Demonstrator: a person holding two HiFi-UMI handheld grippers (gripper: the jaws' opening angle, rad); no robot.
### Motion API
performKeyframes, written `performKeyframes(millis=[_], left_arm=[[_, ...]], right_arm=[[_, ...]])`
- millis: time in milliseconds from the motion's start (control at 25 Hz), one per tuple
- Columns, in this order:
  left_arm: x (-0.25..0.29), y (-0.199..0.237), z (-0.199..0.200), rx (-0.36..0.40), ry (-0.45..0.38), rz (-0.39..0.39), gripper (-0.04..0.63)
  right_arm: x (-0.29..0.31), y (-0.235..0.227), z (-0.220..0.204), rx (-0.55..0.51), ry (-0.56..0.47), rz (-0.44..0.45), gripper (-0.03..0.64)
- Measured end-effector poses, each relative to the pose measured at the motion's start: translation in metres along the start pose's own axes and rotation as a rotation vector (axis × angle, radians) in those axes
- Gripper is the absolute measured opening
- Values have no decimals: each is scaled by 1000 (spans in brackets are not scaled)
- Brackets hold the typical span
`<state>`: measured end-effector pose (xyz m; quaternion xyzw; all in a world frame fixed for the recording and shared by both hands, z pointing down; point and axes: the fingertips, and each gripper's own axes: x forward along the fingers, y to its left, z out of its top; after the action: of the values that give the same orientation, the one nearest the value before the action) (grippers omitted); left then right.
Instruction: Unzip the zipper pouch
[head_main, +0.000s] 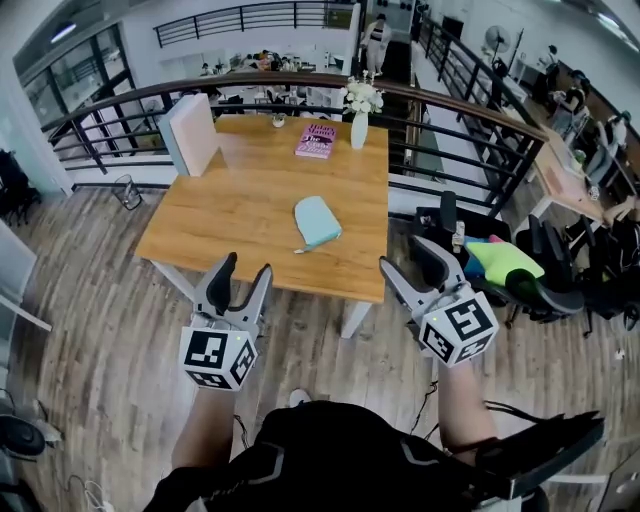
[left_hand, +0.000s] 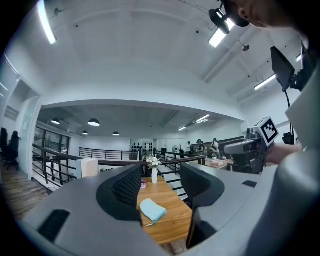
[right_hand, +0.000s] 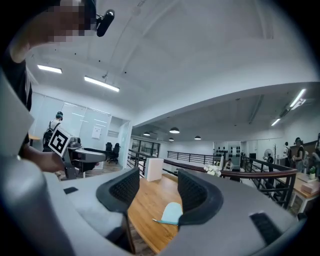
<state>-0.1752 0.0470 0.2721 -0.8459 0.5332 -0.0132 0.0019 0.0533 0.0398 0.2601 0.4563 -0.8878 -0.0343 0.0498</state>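
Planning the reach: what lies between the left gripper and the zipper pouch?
Only bare wooden tabletop. The head view shows nothing standing between the left gripper and the zipper pouch; the left gripper view agrees.

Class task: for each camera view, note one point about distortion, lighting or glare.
Head view: fisheye bows the railing into an arc, while the pouch is sharp and evenly lit. Left gripper view: the ceiling light flares white. Right gripper view: corners darken, and the strip light glows softly.
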Motion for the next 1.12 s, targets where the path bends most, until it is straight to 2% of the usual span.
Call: performKeyframes(millis=[520,720,920,1120], left_arm=[[57,77,-24,-45,29,-48,256],[78,93,-31,-90,9,4,255],[113,99,-37,-65,42,41,255],[150,103,-13,-2,21,111,255]], right_arm=[[87,-10,-7,10,43,-37,247],[110,-30,-23,10,87,-20,247],[142,-62,-37,21,78,31,247],[169,-97,-38,16,58,108,247]])
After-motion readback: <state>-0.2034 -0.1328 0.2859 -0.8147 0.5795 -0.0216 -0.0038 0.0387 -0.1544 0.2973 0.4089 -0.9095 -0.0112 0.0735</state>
